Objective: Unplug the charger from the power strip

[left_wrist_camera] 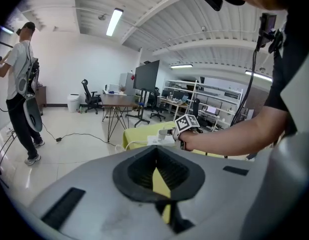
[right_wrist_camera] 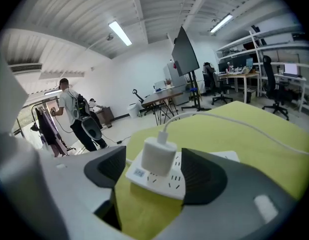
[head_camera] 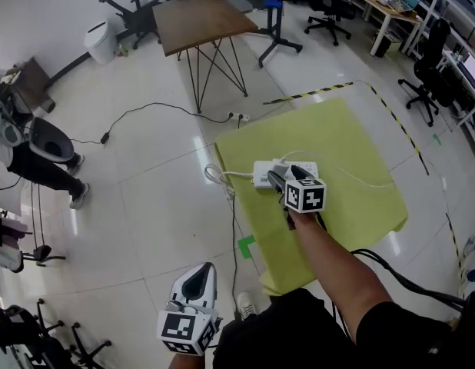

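A white power strip [head_camera: 262,174] lies on a yellow-green cloth [head_camera: 337,141] spread on the floor. A white charger [right_wrist_camera: 158,156] stands plugged into the strip [right_wrist_camera: 162,181], its thin white cable [right_wrist_camera: 214,116] running off over the cloth. My right gripper [right_wrist_camera: 155,158] is open, one dark pad on each side of the charger and neither touching it. In the head view the right gripper [head_camera: 276,177] hangs over the strip's right end. My left gripper [head_camera: 199,277] is held low near my body, away from the cloth, with its jaws shut on nothing [left_wrist_camera: 155,151].
A wooden table [head_camera: 210,21] on thin black legs stands beyond the cloth. A floor socket [head_camera: 237,117] with a black cable lies near it. A person [head_camera: 38,148] stands at the left. Office chairs and desks [head_camera: 430,60] line the right; striped tape [head_camera: 391,114] edges the cloth.
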A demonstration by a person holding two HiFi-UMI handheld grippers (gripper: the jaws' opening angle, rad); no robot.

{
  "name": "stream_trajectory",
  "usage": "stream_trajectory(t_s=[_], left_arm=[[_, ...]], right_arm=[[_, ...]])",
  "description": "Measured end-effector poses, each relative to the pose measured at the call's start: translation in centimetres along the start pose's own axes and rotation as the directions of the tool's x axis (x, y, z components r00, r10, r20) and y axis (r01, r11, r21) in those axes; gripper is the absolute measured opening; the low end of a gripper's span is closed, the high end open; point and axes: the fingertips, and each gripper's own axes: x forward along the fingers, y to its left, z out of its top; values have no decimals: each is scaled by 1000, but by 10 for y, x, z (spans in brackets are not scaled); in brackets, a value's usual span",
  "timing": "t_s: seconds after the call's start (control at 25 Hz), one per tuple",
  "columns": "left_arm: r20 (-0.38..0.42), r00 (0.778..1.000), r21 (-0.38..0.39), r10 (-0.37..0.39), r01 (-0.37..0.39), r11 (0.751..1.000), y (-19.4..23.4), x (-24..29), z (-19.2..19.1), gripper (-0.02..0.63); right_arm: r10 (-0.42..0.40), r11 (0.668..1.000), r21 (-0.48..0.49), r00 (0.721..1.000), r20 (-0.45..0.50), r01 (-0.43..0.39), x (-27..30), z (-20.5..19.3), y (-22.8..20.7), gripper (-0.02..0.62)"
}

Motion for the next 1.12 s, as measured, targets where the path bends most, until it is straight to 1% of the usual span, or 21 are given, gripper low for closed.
stream_trajectory(t_s=[0.28, 0.36, 0.4, 0.44, 0.76, 0.92, 1.04, 1.12], left_arm=[[-14, 999, -13, 37, -37, 999, 4, 9, -2, 6], [-10, 999, -23, 45, -46, 999, 6, 11, -1, 6], [-8, 999, -30, 49, -50, 998, 7, 11, -1, 6], [-8, 999, -38, 53, -53, 998, 9, 11, -1, 6], [-6, 997, -61, 73, -73, 995, 18, 7, -2, 6], [-7, 997, -70, 74, -74, 995, 19, 6, -5, 6], [11, 998, -67, 67, -67, 995, 18, 6, -2, 6], [26, 998, -64, 60, -59, 996, 18, 6, 2, 6]], right_arm=[[-10, 1000, 0, 1000, -28, 10, 34, 3, -8, 346], [-21, 1000, -15, 999, -49, 20, 39, 1, -10, 331], [-27, 999, -21, 998, -55, 26, 40, 0, -11, 303], [-30, 999, -25, 998, -56, 29, 41, 0, -11, 295], [-8, 997, -77, 999, -35, 6, 41, 7, -5, 287], [20, 996, -83, 1000, -6, -20, 29, 21, 0, 287], [68, 995, -70, 998, 2, -68, 10, 26, 11, 285], [111, 992, -65, 994, -9, -111, -4, 23, 21, 285]])
